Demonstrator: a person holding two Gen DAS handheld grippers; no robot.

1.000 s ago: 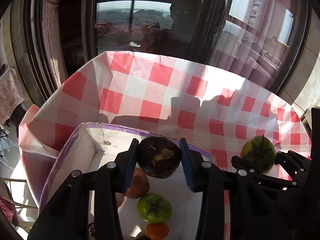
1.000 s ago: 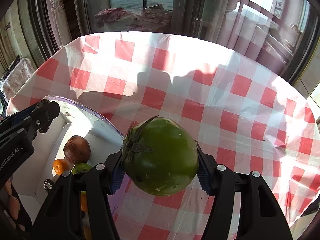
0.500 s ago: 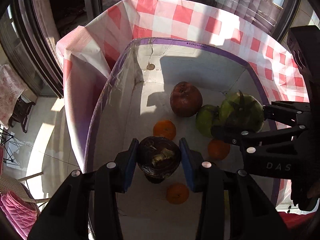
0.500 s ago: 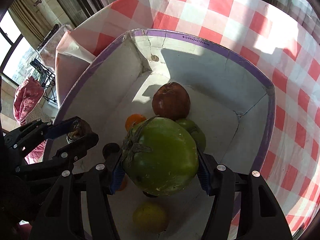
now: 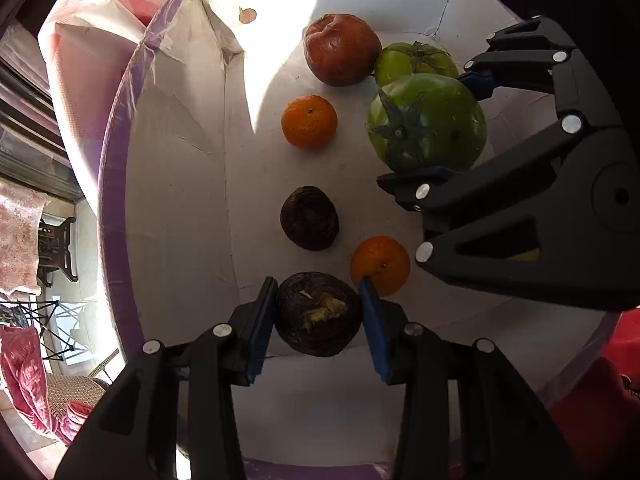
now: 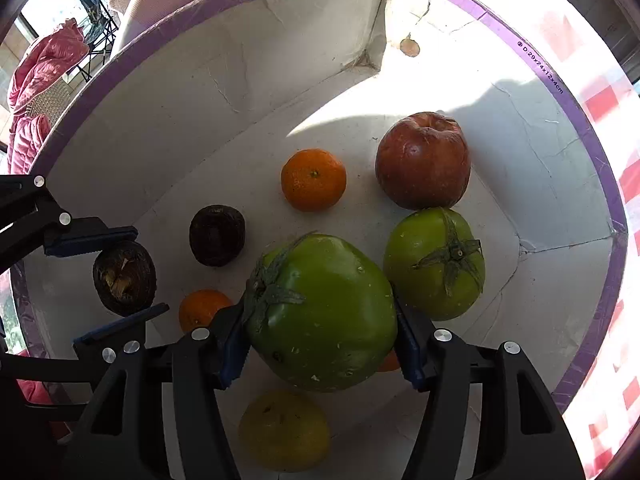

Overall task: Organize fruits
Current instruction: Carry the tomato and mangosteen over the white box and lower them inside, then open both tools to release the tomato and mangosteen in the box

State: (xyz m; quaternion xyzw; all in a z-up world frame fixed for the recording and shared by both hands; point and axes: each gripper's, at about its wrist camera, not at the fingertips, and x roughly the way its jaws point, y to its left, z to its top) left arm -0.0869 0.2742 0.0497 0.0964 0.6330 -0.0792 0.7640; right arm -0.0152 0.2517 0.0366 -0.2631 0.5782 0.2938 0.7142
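White box, big glossy green tomato, possibly flecked

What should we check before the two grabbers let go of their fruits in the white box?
1. Left gripper clamps the dark wrinkled fruit: ok.
2. Right gripper clamps the big green tomato: ok.
3. Both fruits are inside the white box walls: ok.
4. Bare floor under the dark fruit: cannot tell, an orange lies close beside it.
5. Bare floor under the big tomato: not ok, a yellow fruit and another orange peek out below.
6. Fruits low enough to drop gently: cannot tell.
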